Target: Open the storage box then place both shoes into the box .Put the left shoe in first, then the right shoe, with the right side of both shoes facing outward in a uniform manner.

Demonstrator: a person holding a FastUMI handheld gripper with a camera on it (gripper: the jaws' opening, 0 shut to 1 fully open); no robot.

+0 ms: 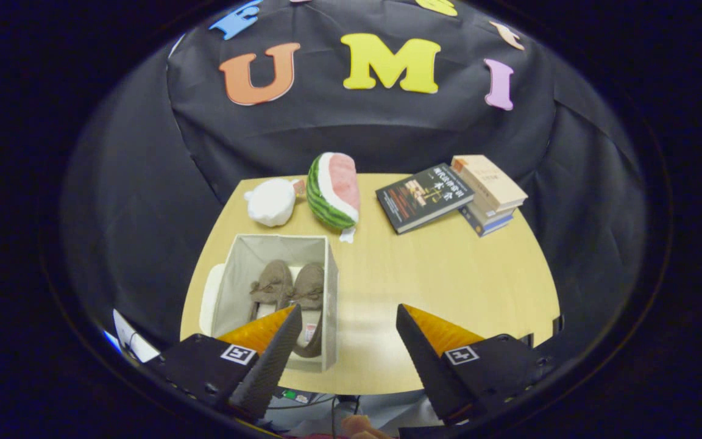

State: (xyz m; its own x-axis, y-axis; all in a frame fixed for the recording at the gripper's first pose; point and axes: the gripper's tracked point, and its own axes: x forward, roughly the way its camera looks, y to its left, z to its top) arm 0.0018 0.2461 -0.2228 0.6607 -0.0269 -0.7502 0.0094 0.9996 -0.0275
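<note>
Two brown shoes (290,289) lie side by side inside the open storage box (333,305), toes toward the far end, on a pale lining at the bottom; the left shoe (272,283) and the right shoe (309,286) touch along their inner edges. The box stands on the near left part of the wooden table (448,286), its grey fabric walls upright, and a pale flap or lid (208,299) rests against its left side. The gripper (346,320) hangs above the near edge of the table with its fingers spread wide and nothing between them; the left finger overlaps the near end of the box, while the right finger sits over bare tabletop to the right of the box. Farther back, a white plush lump (270,201) sits at the far left, a watermelon-slice plush (334,190) stands just beside it, and a dark book (424,196) lies to the right, touching a small stack of books (490,194) at the far right corner.
</note>
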